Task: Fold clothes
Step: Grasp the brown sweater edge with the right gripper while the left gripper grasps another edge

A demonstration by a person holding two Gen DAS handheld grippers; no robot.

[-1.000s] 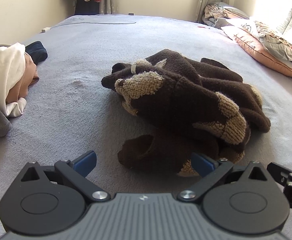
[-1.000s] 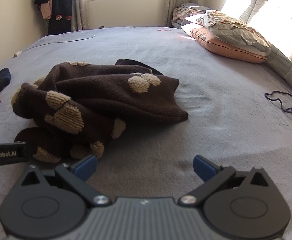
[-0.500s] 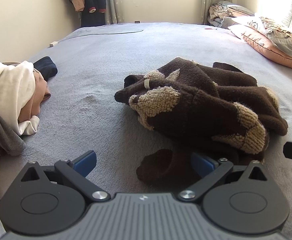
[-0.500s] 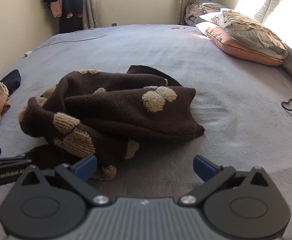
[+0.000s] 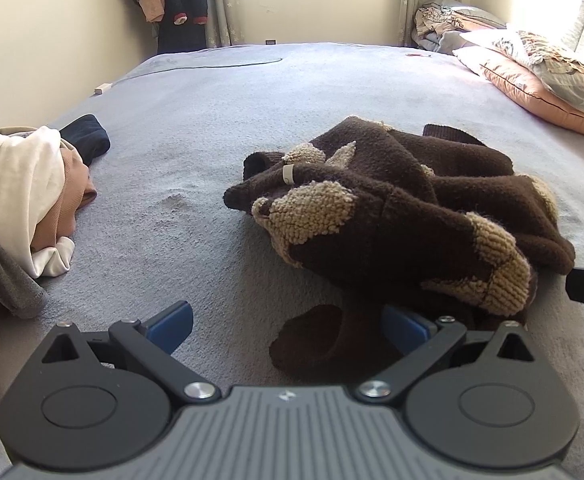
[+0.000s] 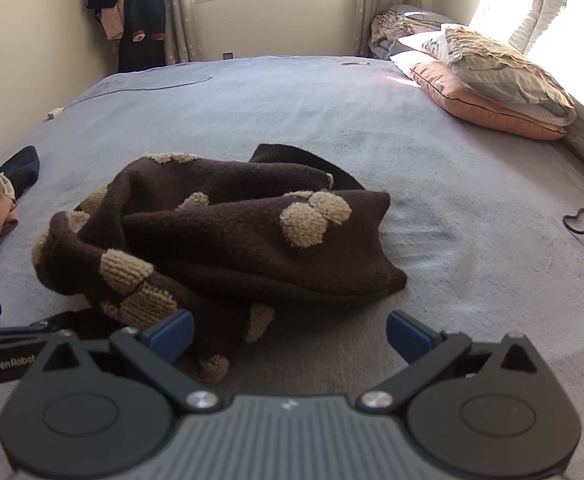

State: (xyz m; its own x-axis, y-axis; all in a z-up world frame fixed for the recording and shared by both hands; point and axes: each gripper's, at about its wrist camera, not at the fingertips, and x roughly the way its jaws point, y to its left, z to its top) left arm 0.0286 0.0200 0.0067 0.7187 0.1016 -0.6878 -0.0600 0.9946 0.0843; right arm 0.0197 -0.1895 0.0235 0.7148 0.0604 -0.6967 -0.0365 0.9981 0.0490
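Right now your left gripper (image 5: 287, 326) and right gripper (image 6: 289, 330) both stand spread wide, holding nothing. Crumpled brown sweater (image 6: 227, 236) sits mid-frame on the grey bed (image 6: 432, 184); a cuff possibly touches your left gripper's right pad. Pale clothes pile (image 5: 19, 192) at left edge.

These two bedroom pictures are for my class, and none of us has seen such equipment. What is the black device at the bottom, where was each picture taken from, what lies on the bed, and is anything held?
Each picture comes from a camera on a hand-held two-finger gripper, looking forward along its blue-tipped fingers. One shows the left gripper, the other the right gripper. Both are open and hold nothing. On the grey bed lies a crumpled brown sweater with tan patches, not yet folded. A pile of other clothes sits to the left, and pillows lie at the right.
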